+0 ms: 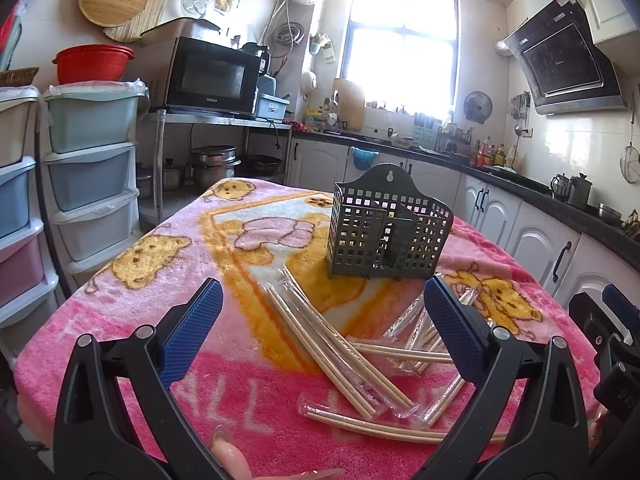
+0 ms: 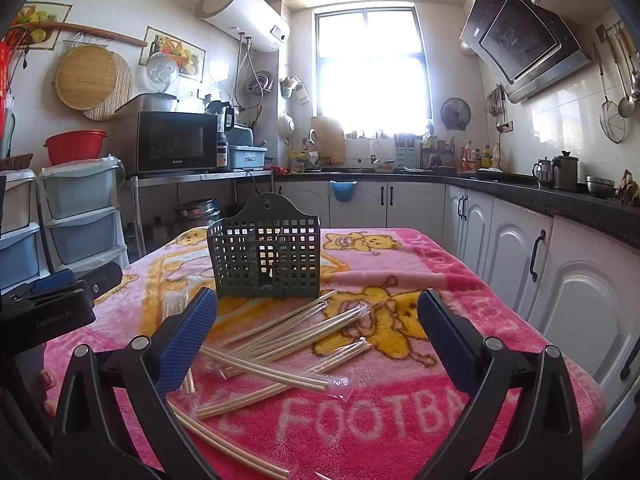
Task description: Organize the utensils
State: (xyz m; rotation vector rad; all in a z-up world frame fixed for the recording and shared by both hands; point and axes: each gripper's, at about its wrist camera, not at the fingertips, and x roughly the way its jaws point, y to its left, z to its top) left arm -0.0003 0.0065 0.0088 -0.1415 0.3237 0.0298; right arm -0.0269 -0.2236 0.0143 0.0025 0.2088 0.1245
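Observation:
A grey perforated utensil holder [image 1: 388, 236] stands upright on a pink blanket-covered table [image 1: 120, 312]; it also shows in the right wrist view [image 2: 266, 258]. Several pairs of wooden chopsticks in clear plastic sleeves [image 1: 340, 344] lie scattered on the blanket in front of the holder, also seen in the right wrist view [image 2: 280, 340]. My left gripper [image 1: 324, 328] is open and empty, above the chopsticks. My right gripper [image 2: 316, 332] is open and empty, above the pile. The right gripper shows at the left view's right edge [image 1: 616, 344]; the left one shows at the right view's left edge [image 2: 52, 304].
Stacked plastic drawers [image 1: 88, 168] stand left of the table. A microwave [image 1: 208, 76] sits on a metal shelf behind. Kitchen counter and white cabinets [image 2: 520, 240] run along the right and back. The table's right edge [image 2: 560, 340] lies close to the cabinets.

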